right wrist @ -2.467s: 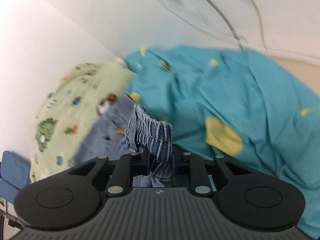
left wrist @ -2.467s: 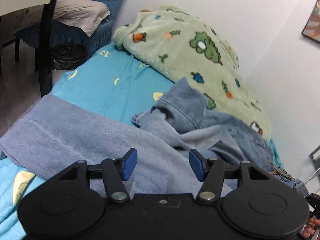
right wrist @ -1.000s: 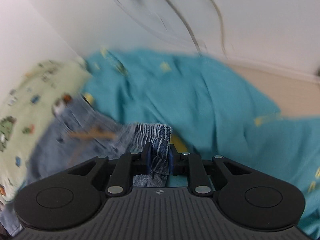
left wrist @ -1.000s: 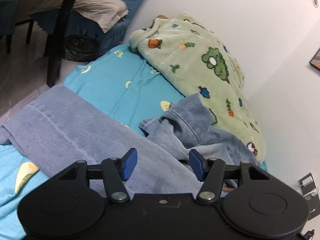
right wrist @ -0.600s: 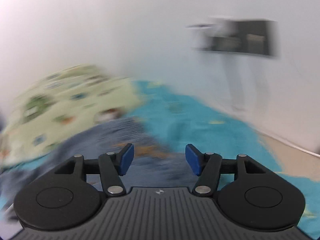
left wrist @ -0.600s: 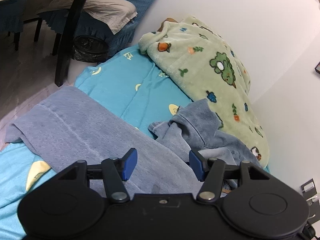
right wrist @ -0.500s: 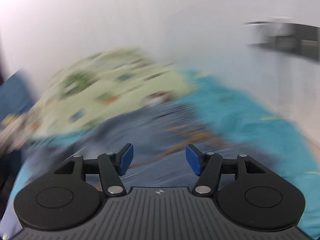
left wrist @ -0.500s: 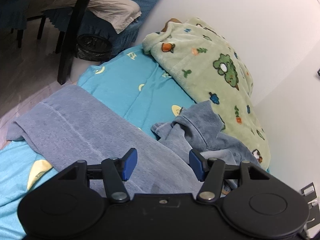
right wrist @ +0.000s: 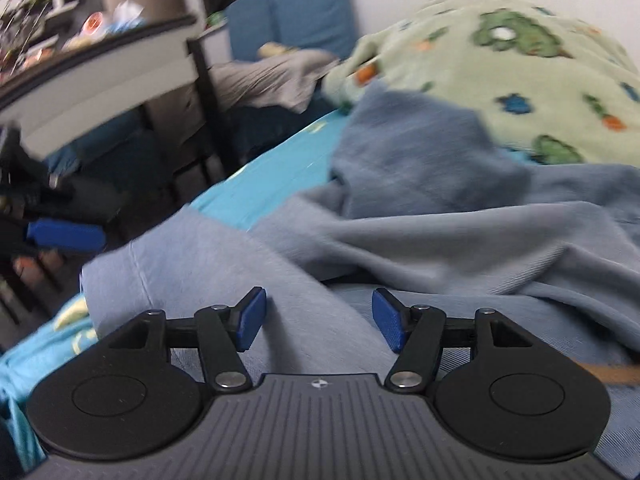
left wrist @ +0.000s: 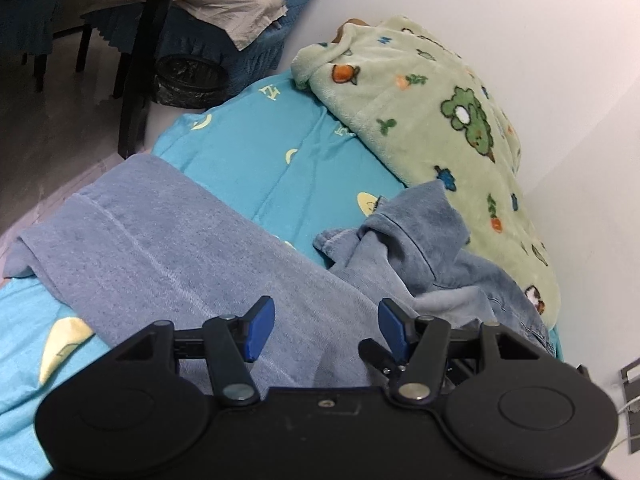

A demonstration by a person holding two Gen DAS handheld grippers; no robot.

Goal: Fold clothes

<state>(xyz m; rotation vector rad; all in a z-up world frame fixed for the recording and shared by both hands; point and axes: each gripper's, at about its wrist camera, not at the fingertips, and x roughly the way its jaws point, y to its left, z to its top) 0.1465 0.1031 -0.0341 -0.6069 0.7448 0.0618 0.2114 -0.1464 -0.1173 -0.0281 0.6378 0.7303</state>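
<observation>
On the bed, over the turquoise sheet (left wrist: 256, 160), a pair of jeans (left wrist: 168, 248) lies with one leg spread flat toward the foot end and the other leg and the seat bunched in a heap (left wrist: 420, 248) just beside the green patterned blanket (left wrist: 432, 120). The left gripper (left wrist: 326, 330) hangs over the flat leg with its fingers spread and nothing between them. The right gripper (right wrist: 318, 322) is also empty above the denim; its jaws opened within the last second and have just eased in a little, though they stand apart. Denim like this looks fairly heavy and limp, with stiff seams and hems, so it should not slip easily; the best hold is probably the waistband or a leg hem, pinched through both layers.
</observation>
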